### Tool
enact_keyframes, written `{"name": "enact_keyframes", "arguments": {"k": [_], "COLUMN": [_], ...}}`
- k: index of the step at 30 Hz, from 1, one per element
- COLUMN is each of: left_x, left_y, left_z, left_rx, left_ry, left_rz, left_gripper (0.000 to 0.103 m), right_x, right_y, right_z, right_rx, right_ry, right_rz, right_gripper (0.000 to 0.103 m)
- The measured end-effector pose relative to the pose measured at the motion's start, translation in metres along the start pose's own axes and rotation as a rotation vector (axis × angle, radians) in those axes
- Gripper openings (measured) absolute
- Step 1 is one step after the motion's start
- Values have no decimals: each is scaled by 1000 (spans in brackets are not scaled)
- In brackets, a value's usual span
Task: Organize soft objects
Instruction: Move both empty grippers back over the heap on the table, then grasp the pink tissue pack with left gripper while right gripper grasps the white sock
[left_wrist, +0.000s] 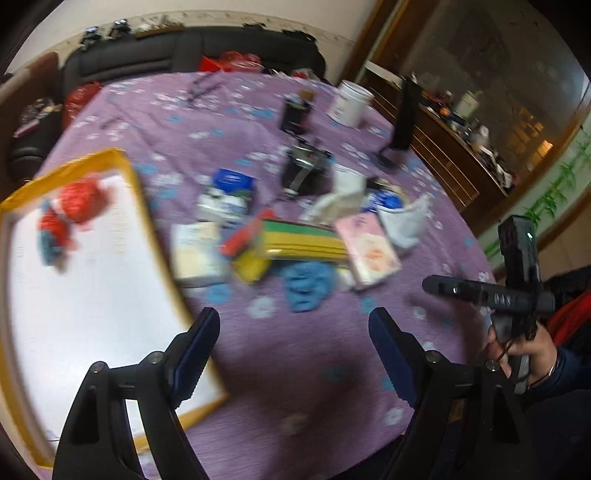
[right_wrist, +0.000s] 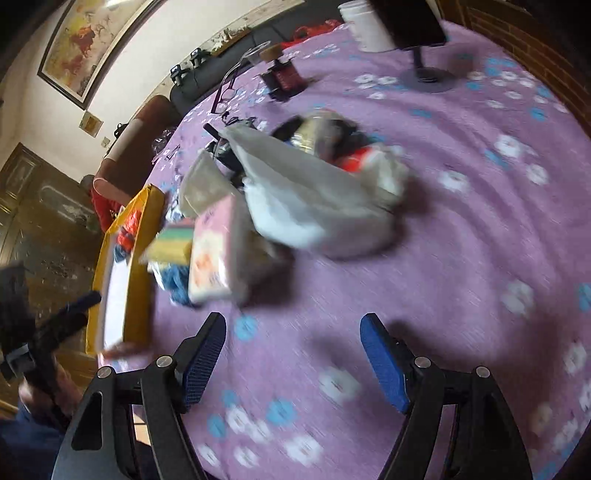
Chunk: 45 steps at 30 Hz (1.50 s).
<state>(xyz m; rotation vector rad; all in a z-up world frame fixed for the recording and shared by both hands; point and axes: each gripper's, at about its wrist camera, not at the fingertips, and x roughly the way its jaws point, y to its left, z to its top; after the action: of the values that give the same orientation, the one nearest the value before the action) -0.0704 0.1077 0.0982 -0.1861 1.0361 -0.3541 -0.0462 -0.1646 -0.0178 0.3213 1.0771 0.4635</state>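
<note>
A yellow-rimmed box (left_wrist: 125, 162) with a white floor lies at the left on the purple tablecloth (left_wrist: 303, 369); a red and blue soft toy (left_wrist: 70, 210) lies inside it. A blue cloth (left_wrist: 306, 284), a pink tissue pack (left_wrist: 369, 247), stacked sponges (left_wrist: 303, 240) and a white cloth (left_wrist: 406, 221) lie in a pile mid-table. My left gripper (left_wrist: 293, 354) is open and empty, above the cloth beside the box. My right gripper (right_wrist: 293, 363) is open and empty, short of the pink pack (right_wrist: 214, 251) and a white bag (right_wrist: 306, 199). The box shows at the left in the right wrist view (right_wrist: 140, 266).
A white jar (left_wrist: 351, 101), dark jars (left_wrist: 295, 110), a black stand (left_wrist: 402, 118) and a blue-lidded tub (left_wrist: 232, 184) stand behind the pile. A black sofa (left_wrist: 192, 51) is beyond the table, a wooden sideboard (left_wrist: 461, 155) at the right. Glasses (right_wrist: 229, 92) lie on the far cloth.
</note>
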Motion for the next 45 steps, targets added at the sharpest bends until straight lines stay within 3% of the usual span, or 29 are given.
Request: {"name": "enact_keyframes", "arguments": {"k": [3, 8, 11, 15, 17, 20, 21, 24, 27, 32, 37, 38, 40, 41, 45], "left_x": [19, 64, 87, 112, 128, 148, 147, 139, 129, 102, 83, 79, 73, 70, 58], "left_y": [-20, -53, -68, -90, -91, -83, -84, -93, -99, -97, -89, -84, -77, -72, -56], "left_z": [11, 36, 45, 53, 56, 55, 54, 52, 47, 35, 31, 30, 28, 26, 18], "left_rx": [-18, -68, -81, -9, 7, -17, 5, 64, 90, 103, 127, 122, 114, 114, 96], "left_ry": [14, 67, 81, 87, 117, 147, 123, 98, 100, 90, 72, 66, 65, 65, 52], "left_rz": [-37, -77, -31, 62, 162, 208, 226, 217, 200, 80, 60, 55, 45, 45, 29], "left_gripper": [82, 82, 82, 82, 82, 82, 80, 52, 50, 50, 51, 51, 51, 51, 51], "right_x": [-21, -48, -59, -70, -74, -74, -73, -67, -58, -32, 2, 9, 23, 31, 29], "right_y": [1, -19, -37, -55, -62, -68, -69, -69, -57, -22, 7, 10, 14, 16, 22], "right_z": [3, 4, 1, -1, -1, -1, -1, 0, 5, 19, 45, 47, 47, 42, 14], "right_rx": [-83, -94, -76, -71, -66, -67, -69, -76, -107, -228, -288, -283, -263, -243, -258], "right_ry": [-52, -102, -104, -111, -111, -109, -106, -93, -87, -65, -49, -45, -7, 36, 112], "right_rz": [-27, -12, -23, -30, -21, -8, -5, 9, 14, 8, -12, 10, -6, -4, -16], "right_gripper": [79, 79, 79, 79, 79, 79, 80, 79, 80, 80, 79, 73, 34, 10, 9]}}
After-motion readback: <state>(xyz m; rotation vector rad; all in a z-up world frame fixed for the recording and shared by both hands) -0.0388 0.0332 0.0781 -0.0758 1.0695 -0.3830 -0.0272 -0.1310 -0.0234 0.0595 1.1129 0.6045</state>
